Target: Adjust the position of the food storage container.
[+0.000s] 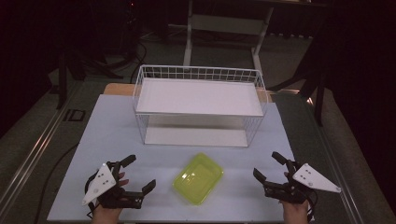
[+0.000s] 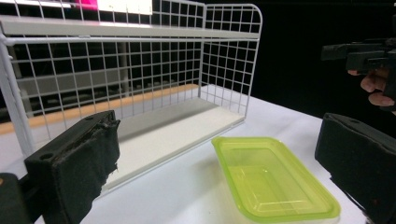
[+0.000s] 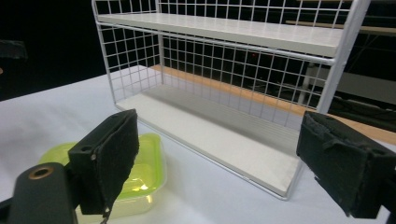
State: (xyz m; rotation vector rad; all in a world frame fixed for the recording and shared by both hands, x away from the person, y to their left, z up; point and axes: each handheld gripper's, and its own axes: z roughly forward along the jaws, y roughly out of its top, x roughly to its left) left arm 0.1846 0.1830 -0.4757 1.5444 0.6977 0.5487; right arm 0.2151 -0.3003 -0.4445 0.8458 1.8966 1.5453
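Nothing's grabbed yet: left gripper (image 1: 138,175) and right gripper (image 1: 269,167) sit either side of the yellow-green container (image 1: 198,178), jaws spread wide, holding nothing. Container's on the table (image 1: 116,121) just in front of the wire rack (image 1: 200,73). Next up, I'd guess, is closing on its rim.

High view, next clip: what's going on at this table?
Nothing is held yet. A person's left gripper and right gripper rest open on the white table, either side of an empty translucent yellow-green plastic container. Behind it stands a white wire two-tier rack, both shelves bare.
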